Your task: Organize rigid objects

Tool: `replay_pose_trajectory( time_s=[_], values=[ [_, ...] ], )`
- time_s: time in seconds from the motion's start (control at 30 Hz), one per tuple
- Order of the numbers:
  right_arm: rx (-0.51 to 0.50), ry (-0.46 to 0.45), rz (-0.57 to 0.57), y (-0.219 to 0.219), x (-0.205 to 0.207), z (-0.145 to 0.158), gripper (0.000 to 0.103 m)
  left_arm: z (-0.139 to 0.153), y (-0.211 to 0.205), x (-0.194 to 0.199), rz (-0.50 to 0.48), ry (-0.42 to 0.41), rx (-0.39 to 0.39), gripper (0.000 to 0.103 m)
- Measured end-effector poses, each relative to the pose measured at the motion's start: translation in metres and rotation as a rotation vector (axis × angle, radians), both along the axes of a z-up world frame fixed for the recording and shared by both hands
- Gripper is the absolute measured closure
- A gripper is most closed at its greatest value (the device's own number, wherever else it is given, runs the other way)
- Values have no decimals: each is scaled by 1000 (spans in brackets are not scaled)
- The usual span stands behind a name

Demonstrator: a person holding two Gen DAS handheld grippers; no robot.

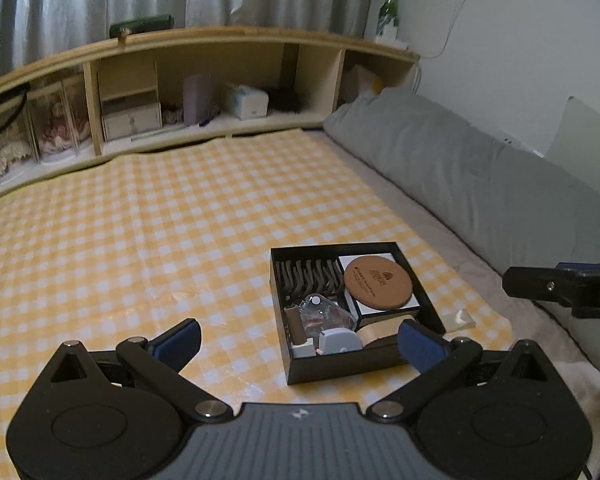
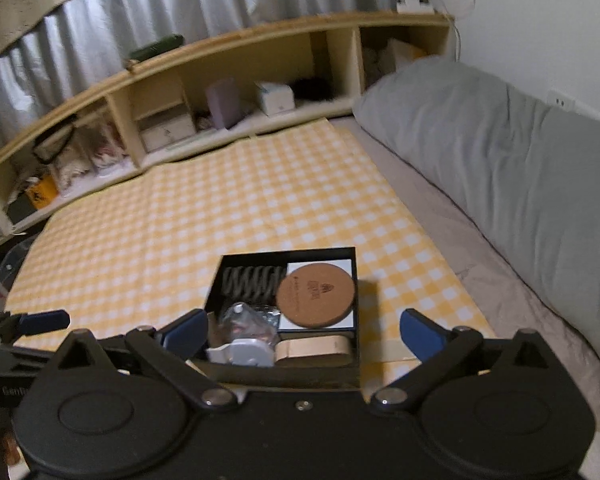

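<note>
My left gripper hangs with its blue pads spread wide and nothing between them; my right gripper is spread the same way, also holding nothing. The black box sits on the yellow checked cloth, toward that cloth's right edge and near its front. Inside it, a round cork coaster lies on a white square at the back right, and a row of dark ridged pieces fills the back left. At the front are a clear plastic item, a small brown cylinder, a grey-white piece and a tan rounded thing that I cannot name.

From the right wrist view, the box's near wall is partly covered by my gripper body, and its left front corner hides behind my left-hand pad. Left of and behind the box the cloth lies open up to the wooden shelf. To the right, a strip of pale bedding separates the cloth from the long grey pillow. In the left wrist view, my right gripper is cut off at the frame edge.
</note>
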State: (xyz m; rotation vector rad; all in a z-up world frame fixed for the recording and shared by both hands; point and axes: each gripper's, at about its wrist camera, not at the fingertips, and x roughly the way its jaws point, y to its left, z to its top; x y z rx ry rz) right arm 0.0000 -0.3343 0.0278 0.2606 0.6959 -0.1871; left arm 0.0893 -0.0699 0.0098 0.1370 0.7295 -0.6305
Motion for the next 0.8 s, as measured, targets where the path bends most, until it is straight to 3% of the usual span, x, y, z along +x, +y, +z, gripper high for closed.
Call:
replay_pose_trajectory(
  time_s=[0.13, 0.3, 0.67, 0.8],
  values=[
    [-50, -62, -29, 15, -30, 4, 0, 6, 16, -22, -18, -59, 14, 0],
    [-132, -117, -52, 29, -60, 5, 0, 6, 31, -38, -18, -62, -4, 0],
    [-228, -129, -45, 50, -88, -8, 0, -2, 42, -55, 25, -95, -31, 0],
    [-219, -133, -50, 49, -91, -13, 0, -3, 44, -58, 27, -99, -34, 0]
  ],
)
